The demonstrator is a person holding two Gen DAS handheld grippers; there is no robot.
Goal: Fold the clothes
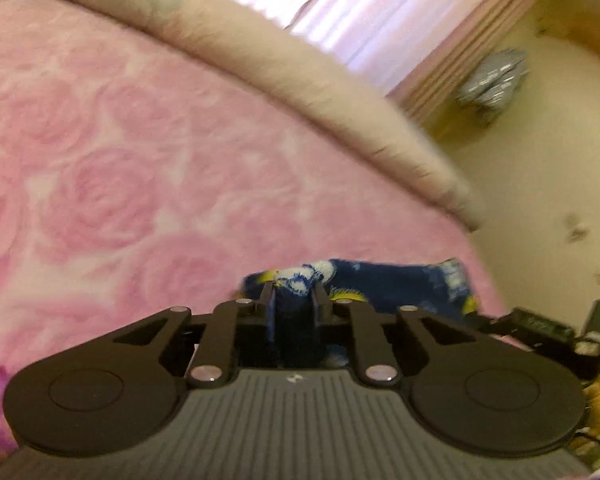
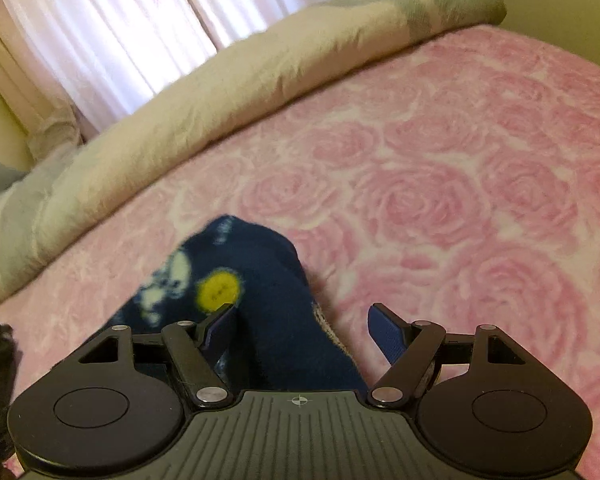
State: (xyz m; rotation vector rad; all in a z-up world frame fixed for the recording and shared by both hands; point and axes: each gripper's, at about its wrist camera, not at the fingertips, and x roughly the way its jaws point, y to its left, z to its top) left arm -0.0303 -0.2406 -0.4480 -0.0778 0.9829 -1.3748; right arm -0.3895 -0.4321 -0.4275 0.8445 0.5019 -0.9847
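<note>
A navy fleece garment [image 1: 400, 280] with white and yellow prints lies on the pink bedspread near the bed's right edge in the left wrist view. My left gripper [image 1: 293, 286] is shut on a bunched fold of it, and dark fabric fills the narrow gap between the fingers. In the right wrist view the same garment [image 2: 260, 272] runs from the bed down under the gripper. My right gripper [image 2: 302, 312] stands open wide over it. Its left finger is at the fabric, and its right finger is over bare bedspread.
The pink rose-patterned bedspread [image 2: 440, 184] stretches wide to the right of the garment. A rolled beige duvet [image 1: 268, 68] lines the far side, with curtains [image 2: 112, 32] behind. A black device [image 1: 540, 326] with a green light sits at the bed's right edge.
</note>
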